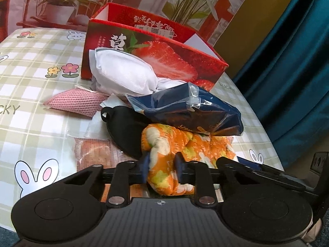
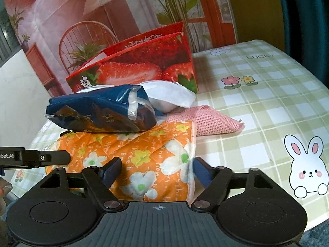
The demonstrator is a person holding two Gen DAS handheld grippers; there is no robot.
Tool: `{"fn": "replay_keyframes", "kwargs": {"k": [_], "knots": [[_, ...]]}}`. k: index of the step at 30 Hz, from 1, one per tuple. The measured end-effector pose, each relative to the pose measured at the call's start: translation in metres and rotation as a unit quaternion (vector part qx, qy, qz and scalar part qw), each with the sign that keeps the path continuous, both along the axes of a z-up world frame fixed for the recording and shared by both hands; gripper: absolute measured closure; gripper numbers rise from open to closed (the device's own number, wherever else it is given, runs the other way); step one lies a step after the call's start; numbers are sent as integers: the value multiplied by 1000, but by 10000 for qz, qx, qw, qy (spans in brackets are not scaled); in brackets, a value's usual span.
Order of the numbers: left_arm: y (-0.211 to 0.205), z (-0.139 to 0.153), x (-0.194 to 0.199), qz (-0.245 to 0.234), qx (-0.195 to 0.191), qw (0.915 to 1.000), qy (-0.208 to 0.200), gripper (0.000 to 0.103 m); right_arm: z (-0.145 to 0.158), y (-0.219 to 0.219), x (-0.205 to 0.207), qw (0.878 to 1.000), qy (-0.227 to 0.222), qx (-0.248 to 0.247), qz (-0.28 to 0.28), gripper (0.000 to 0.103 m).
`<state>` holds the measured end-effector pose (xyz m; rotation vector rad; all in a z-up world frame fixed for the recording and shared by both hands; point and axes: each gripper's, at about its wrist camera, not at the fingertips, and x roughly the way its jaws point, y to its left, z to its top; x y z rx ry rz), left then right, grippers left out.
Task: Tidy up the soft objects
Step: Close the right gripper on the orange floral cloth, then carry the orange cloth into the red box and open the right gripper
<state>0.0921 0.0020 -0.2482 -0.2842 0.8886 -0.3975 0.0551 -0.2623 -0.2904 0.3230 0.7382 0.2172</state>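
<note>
An orange floral quilted cloth [image 1: 197, 144] lies at the front of a pile of soft things on the checked tablecloth [image 1: 30, 82]. My left gripper [image 1: 162, 163] is shut on a bunched fold of it. In the right wrist view the same cloth [image 2: 144, 150] lies flat between the fingers of my right gripper [image 2: 157, 169], which stands open astride its near edge. A dark blue plastic packet [image 1: 185, 109] [image 2: 98, 111] rests on top of the cloth. Behind are a white padded pouch [image 1: 121, 74] [image 2: 172, 96] and a pink knitted cloth [image 1: 76, 103] [image 2: 213, 119].
A red strawberry-print box [image 1: 156, 57] [image 2: 144, 65] stands open-topped behind the pile. A black flat piece [image 1: 123, 127] and a clear-wrapped pink item [image 1: 94, 154] lie left of the orange cloth. The table edge and a teal curtain [image 1: 287, 72] are to the right.
</note>
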Motion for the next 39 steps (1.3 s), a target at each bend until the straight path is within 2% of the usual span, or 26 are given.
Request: {"fn": "replay_keyframes", "kwargs": {"k": [3, 5, 11, 13, 16, 17, 24, 32, 39], "knots": [[4, 1, -1, 55, -48, 10000, -37, 82, 5, 3, -3, 9998, -158, -106, 28, 49], [4, 0, -1, 61, -37, 10000, -1, 82, 9, 3, -5, 9996, -265, -127, 52, 63], [4, -6, 1, 70, -49, 9999, 86, 83, 8, 2, -4, 9995, -273, 18, 149, 73], [6, -1, -3, 80, -112, 9999, -77, 88, 9, 0, -5, 9995, -297, 50, 125, 78], [7, 12, -10, 80, -98, 9991, -401, 89, 15, 0, -8, 9989, -425, 71, 173, 83], [9, 16, -13, 86, -110, 9987, -498, 89, 18, 1, -9, 9986, -477, 83, 212, 88], [22, 41, -31, 289, -298, 9949, -916, 89, 58, 7, -20, 9940, -971, 258, 440, 91], [39, 82, -53, 530, -433, 9835, -1674, 89, 111, 23, -31, 9820, -1730, 15, 762, 91], [43, 114, -38, 650, -311, 9746, -2120, 89, 148, 37, -9, 9718, -2114, -227, 1023, 91]]}}
